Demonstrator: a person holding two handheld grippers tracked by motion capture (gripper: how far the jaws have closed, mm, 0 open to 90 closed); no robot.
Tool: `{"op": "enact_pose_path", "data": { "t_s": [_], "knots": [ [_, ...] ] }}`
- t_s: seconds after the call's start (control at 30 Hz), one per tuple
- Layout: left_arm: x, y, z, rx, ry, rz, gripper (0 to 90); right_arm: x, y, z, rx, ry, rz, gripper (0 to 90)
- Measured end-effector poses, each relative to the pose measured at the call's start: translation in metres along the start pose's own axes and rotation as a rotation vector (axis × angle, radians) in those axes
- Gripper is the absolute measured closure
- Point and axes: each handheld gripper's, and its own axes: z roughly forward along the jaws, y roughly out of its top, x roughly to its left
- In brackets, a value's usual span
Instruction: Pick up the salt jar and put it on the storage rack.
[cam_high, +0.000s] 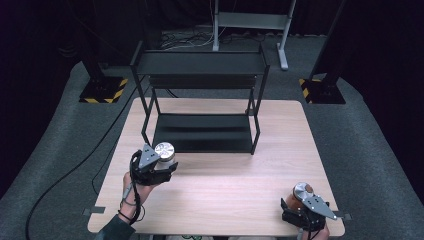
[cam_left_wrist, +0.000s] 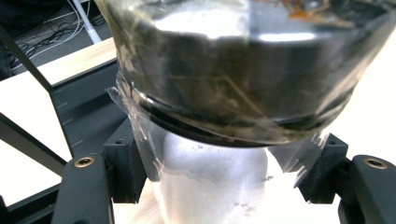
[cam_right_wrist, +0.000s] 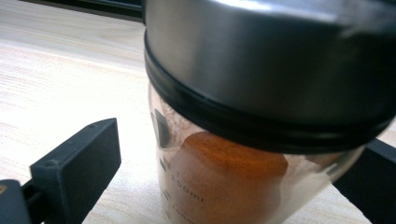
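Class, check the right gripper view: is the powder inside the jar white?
No. The powder inside the jar with the metal lid is orange-brown.

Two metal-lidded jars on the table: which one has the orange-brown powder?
The jar with orange-brown powder sits between the right gripper jaws near the table's front right corner. The jar with white contents, clamped in the left gripper, is the other.

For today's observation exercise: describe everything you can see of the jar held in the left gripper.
The jar is clear, glass-like, holding white powder, capped by a silvery metal lid with a dark rim and loose clear film. It stands upright, clamped between the left gripper pads below the lid, before the black shelf rack.
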Motion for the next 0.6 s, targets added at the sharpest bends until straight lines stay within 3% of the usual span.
{"op": "enact_pose_path", "data": {
  "t_s": [0.6],
  "knots": [
    [0.019, 0.022, 0.010, 0.012, -0.009, -0.002, 30.8, 0.000, 0.000, 0.000, 0.002, -0.001, 0.000, 0.0]
  ]
}}
